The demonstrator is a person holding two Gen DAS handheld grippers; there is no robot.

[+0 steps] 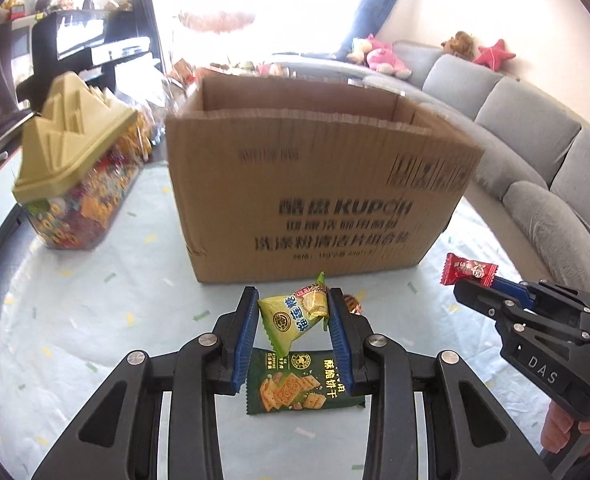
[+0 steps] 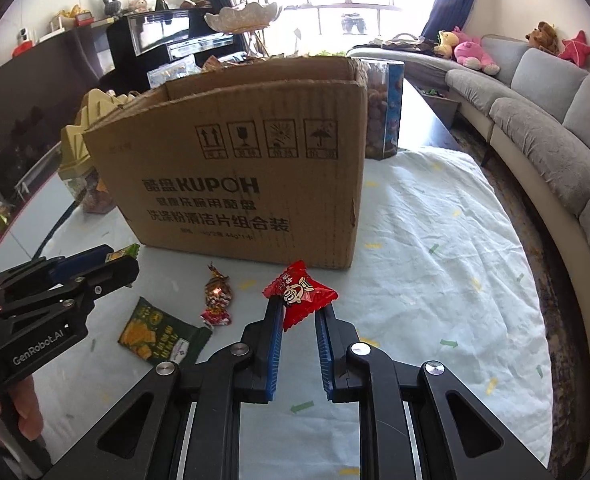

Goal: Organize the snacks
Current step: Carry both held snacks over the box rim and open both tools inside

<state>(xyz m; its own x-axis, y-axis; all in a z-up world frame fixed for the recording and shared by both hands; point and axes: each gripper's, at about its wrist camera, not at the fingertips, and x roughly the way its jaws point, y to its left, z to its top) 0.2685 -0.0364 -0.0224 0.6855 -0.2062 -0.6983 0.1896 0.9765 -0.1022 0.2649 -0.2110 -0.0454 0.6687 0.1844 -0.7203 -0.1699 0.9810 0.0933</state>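
Between the blue pads of the left gripper point(image 1: 293, 314), a light-green snack packet point(image 1: 295, 316) is being held clear of the table, the jaws drawn in narrow and pressing on its two sides; directly beneath and behind those fingertips a dark-green cracker packet point(image 1: 301, 384) is lying flat on the pale tablecloth point(image 1: 107, 320). Ahead of the left gripper the open cardboard box point(image 1: 319, 200) is standing with its printed wall facing the tool, its top edge higher than the held packet. To the right of that tool, the right gripper point(image 2: 299, 308) is pinching a red candy point(image 2: 299, 294) near its fingertips, jaws likewise narrow, the wrapper tilting up and forward. Left of the right gripper's tips a twisted foil candy point(image 2: 217, 296) is resting on the cloth, just beyond the cracker packet. Off to the left of the box a clear snack jar point(image 1: 79, 200) with a yellow-green lid is standing, apparently full. The step in hand appears to be carrying both held items to the box. Doing it well probably means raising each tool until its load is passing above the near wall, going forward until the load is over the opening, and only then widening the jaws; the light packet is being gripped at its puffed middle and could slip or twist, so a steady squeeze and an unhurried lift seem advisable. Keeping the two tools well apart during the carry should be preventing their arms from colliding.
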